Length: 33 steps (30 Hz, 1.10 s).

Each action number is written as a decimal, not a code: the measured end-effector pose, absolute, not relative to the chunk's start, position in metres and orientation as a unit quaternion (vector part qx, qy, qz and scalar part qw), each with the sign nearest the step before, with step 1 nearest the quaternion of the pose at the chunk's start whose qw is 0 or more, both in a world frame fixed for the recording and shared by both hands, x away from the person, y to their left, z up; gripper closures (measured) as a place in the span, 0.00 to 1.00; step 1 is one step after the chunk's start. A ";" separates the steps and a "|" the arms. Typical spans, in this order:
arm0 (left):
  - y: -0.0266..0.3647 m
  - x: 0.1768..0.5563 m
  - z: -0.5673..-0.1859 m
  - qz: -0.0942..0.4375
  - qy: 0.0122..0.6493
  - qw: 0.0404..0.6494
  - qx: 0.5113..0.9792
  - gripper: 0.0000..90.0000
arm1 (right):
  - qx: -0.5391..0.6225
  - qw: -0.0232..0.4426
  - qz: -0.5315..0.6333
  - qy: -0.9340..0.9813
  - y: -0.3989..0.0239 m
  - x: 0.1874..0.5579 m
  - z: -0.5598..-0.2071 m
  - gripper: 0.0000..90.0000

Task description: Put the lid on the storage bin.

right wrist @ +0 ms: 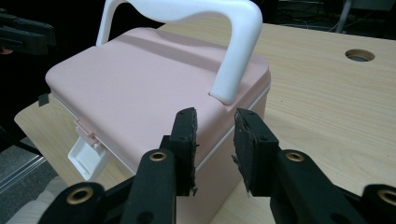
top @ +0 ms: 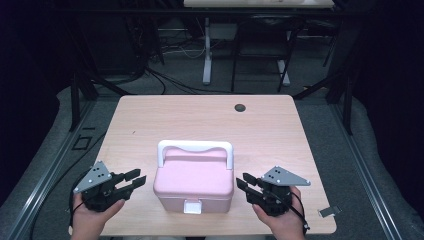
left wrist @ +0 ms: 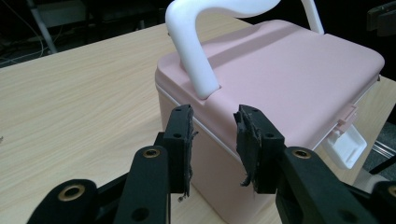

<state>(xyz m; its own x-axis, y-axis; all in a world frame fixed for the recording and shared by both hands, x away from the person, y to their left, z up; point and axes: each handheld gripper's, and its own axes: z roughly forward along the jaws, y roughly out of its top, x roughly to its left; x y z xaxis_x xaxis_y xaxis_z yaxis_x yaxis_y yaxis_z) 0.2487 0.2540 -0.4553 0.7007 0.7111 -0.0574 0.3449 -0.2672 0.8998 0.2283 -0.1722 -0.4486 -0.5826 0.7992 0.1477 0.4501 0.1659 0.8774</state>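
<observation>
The pink box (top: 193,184) sat closed, latch (top: 192,206) down, between the left claw (top: 136,178) and right claw (top: 242,181), both parted and empty beside its ends; opening remained undone.

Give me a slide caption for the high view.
Pink lidded box with white handle on a wooden table, flanked by the open left tool and right tool.
</observation>
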 end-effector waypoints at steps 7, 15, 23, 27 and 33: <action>0.256 0.252 -0.454 0.185 0.349 0.499 0.771 0.69 | 0.419 0.184 0.489 0.743 -0.170 0.234 -0.444 0.76; 0.256 0.258 -0.452 0.197 0.352 0.495 0.769 0.64 | 0.418 0.187 0.495 0.738 -0.167 0.241 -0.439 0.73; 0.259 0.272 -0.452 0.205 0.369 0.493 0.761 0.61 | 0.435 0.199 0.493 0.727 -0.169 0.258 -0.439 0.69; 0.261 0.281 -0.456 0.205 0.380 0.488 0.759 0.61 | 0.446 0.202 0.491 0.721 -0.171 0.269 -0.441 0.68; 0.270 0.292 -0.468 0.202 0.399 0.479 0.755 0.60 | 0.461 0.217 0.486 0.710 -0.176 0.280 -0.449 0.65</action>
